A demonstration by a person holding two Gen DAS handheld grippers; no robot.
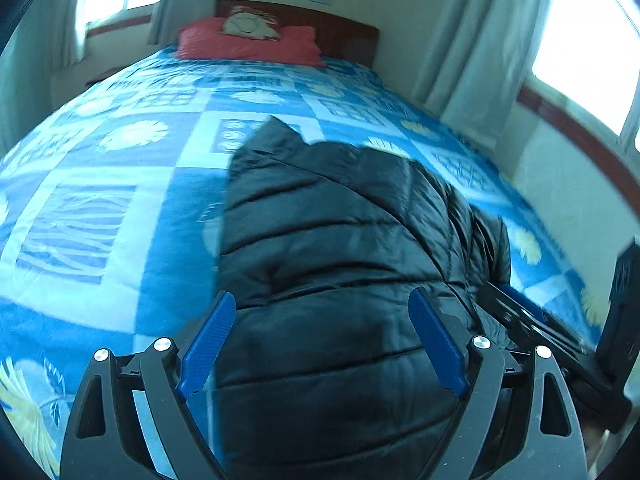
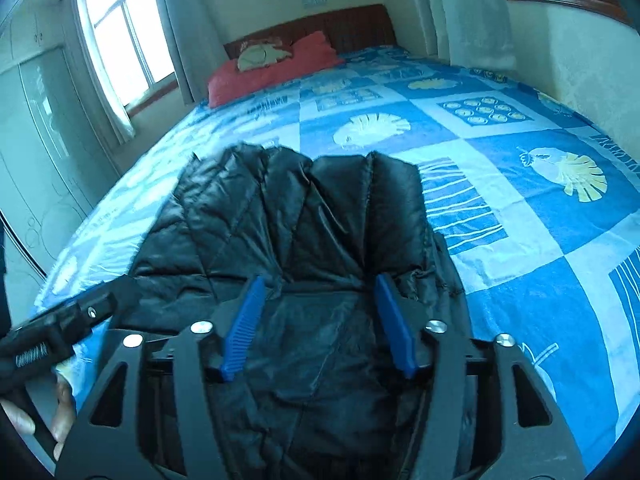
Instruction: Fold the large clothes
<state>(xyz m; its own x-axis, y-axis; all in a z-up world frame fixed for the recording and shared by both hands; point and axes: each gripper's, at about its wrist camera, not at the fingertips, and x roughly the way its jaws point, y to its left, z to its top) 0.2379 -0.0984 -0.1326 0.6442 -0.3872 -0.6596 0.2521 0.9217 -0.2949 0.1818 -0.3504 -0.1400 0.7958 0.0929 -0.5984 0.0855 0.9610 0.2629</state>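
Black quilted puffer jacket [image 1: 340,240] on the blue patterned bed [image 1: 100,208]: light, puffy, slick. Pinch seams or hem. Left gripper [image 1: 324,344] and right gripper [image 2: 318,326]: fingers spread, holding nothing.

The black jacket [image 2: 304,240] fills the near middle of the bed [image 2: 540,216]; bare cover lies open to its left, right and far side; only the red pillow [image 2: 272,68] stands at the far end.

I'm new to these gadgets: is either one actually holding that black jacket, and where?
Neither. The left gripper and right gripper both have their jaws spread wide over the jacket on the bed, with nothing pinched.
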